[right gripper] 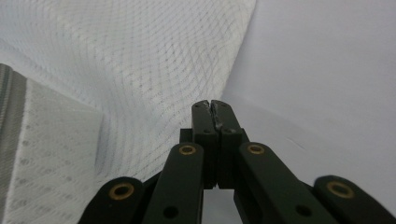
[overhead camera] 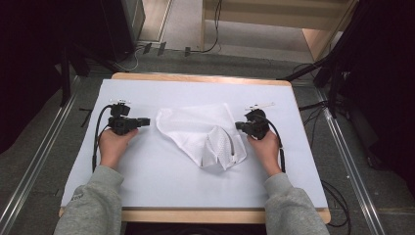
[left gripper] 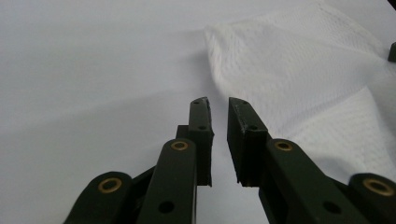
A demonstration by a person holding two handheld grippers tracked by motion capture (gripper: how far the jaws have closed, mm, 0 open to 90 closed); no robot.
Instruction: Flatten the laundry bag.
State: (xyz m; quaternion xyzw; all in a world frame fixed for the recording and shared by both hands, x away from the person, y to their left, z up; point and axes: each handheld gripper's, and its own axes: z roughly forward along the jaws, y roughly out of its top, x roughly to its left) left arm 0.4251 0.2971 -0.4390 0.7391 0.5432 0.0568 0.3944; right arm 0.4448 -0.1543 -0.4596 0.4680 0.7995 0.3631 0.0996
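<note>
The white mesh garment (overhead camera: 203, 134) lies crumpled in the middle of the table (overhead camera: 147, 181), light and limp I think, so I would pinch its edges with my left gripper (left gripper: 218, 108), slightly parted and empty, and my right gripper (right gripper: 213, 106), closed on nothing.

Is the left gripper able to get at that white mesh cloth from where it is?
Probably yes. The left gripper points at the near edge of the white mesh cloth, its jaws slightly apart, with bare table cover between them and nothing in the way.
</note>
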